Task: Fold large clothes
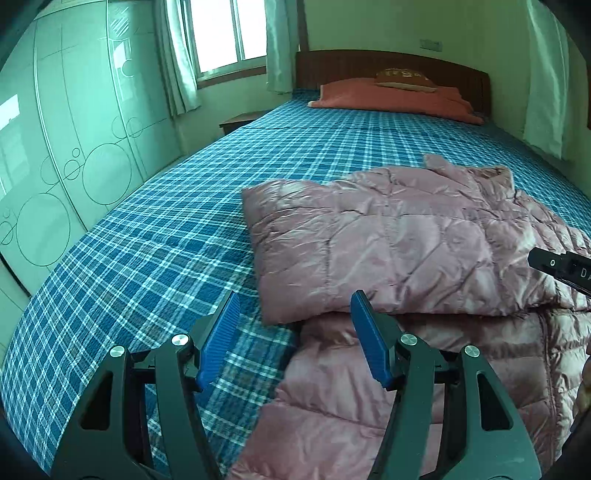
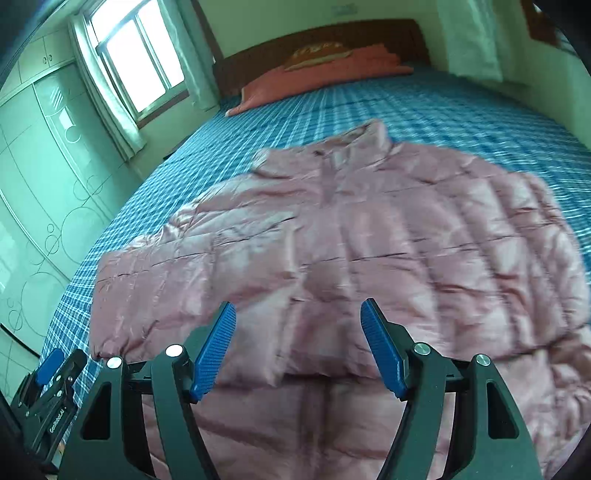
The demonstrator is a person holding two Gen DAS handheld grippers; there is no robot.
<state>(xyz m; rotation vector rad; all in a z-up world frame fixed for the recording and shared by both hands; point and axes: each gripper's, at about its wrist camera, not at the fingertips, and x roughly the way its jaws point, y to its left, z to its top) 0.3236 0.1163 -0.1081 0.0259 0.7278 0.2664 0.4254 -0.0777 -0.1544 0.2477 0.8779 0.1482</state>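
Observation:
A pink quilted puffer jacket [image 1: 406,240] lies on the blue plaid bed [image 1: 147,229], collar toward the headboard. One sleeve is folded across its front. My left gripper [image 1: 293,306] is open and empty, hovering at the jacket's left edge near the sleeve cuff. My right gripper [image 2: 297,317] is open and empty, above the jacket [image 2: 351,240] near its lower front. The right gripper's body [image 1: 561,269] shows at the right edge of the left wrist view. The left gripper [image 2: 51,384] shows at the lower left of the right wrist view.
An orange pillow [image 1: 391,98] with a brown cushion [image 1: 404,78] lies against the wooden headboard [image 1: 369,62]. A pale green wardrobe [image 1: 66,147] stands along the bed's left side. A window [image 1: 221,33] with curtains is at the back left.

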